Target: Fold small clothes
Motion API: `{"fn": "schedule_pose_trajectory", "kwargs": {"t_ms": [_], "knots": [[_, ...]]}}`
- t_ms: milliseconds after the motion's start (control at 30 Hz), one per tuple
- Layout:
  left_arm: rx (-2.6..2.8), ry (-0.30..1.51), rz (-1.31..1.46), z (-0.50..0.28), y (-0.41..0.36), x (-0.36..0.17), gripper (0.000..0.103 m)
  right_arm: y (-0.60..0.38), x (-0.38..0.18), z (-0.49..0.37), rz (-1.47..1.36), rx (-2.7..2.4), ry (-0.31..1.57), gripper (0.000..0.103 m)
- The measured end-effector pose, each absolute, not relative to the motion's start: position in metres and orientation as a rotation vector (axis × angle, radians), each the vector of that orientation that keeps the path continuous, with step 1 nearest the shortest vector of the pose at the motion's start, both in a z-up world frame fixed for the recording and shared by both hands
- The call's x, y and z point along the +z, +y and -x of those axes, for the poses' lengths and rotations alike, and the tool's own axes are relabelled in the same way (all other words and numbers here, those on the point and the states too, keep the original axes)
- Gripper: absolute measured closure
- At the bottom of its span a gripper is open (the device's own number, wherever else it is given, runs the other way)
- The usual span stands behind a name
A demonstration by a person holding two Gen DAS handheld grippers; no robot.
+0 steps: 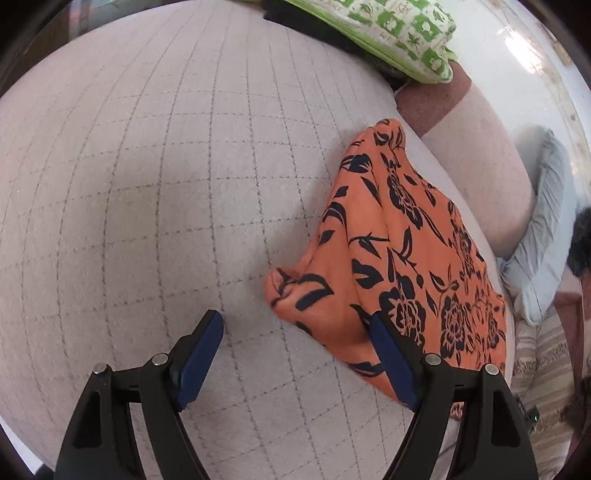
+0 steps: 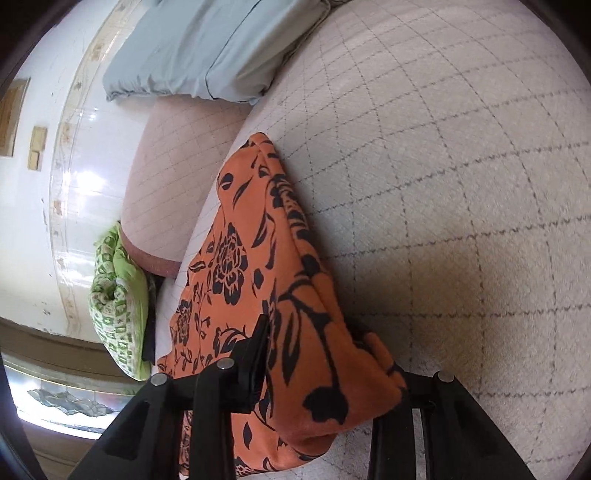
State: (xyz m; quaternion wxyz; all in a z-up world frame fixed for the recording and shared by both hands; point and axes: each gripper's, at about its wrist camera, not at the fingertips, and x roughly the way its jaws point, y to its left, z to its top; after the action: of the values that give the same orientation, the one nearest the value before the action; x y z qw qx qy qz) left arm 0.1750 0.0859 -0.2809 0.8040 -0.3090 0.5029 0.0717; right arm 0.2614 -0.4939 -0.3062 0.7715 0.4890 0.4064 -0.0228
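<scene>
An orange garment with a black flower print (image 1: 402, 258) lies bunched near the edge of a pale checked bed cover (image 1: 166, 184). My left gripper (image 1: 295, 328) is open and empty, low over the cover. Its right finger (image 1: 391, 358) rests at the garment's near edge. In the right wrist view the same garment (image 2: 266, 280) fills the space between my right gripper's jaws (image 2: 325, 354). The left finger (image 2: 255, 362) presses on the cloth and the right finger is hidden under a fold. I cannot tell how far the jaws are closed.
A green and white patterned pillow (image 1: 399, 33) lies at the far end of the bed, also seen in the right wrist view (image 2: 118, 302). A light blue pillow (image 2: 207, 48) lies at the other end. The bed edge and a tiled wall (image 2: 85, 155) run beside the garment.
</scene>
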Motion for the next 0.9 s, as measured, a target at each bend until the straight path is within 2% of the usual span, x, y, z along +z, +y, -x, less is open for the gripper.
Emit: {"fn": "schedule_pose_trajectory", "kwargs": {"t_ms": [333,433,500,600,700,900], "knots": [[0.07,1.004,0.741,-0.202,0.058,-0.289,0.02,-0.509,-0.314,-0.251,-1.093,0.019,0.904,0.069],[0.101,0.978,0.731,-0.21,0.056,-0.293,0.033,-0.512,-0.316,-0.253,-1.103,0.032,0.917,0.069],[0.116,0.97,0.712,-0.217,0.054,-0.297,0.06,-0.512,-0.317,-0.254,-1.105,0.037,0.919,0.069],[0.091,0.964,0.796,-0.222,0.061,-0.306,0.072,-0.51,-0.312,-0.254,-1.072,0.024,0.917,0.071],[0.067,0.967,0.813,-0.218,0.063,-0.306,0.079,-0.505,-0.302,-0.252,-1.017,0.006,0.904,0.076],[0.018,0.934,0.807,-0.206,0.068,-0.289,0.083,-0.499,-0.27,-0.241,-0.961,0.029,0.816,0.081]]}}
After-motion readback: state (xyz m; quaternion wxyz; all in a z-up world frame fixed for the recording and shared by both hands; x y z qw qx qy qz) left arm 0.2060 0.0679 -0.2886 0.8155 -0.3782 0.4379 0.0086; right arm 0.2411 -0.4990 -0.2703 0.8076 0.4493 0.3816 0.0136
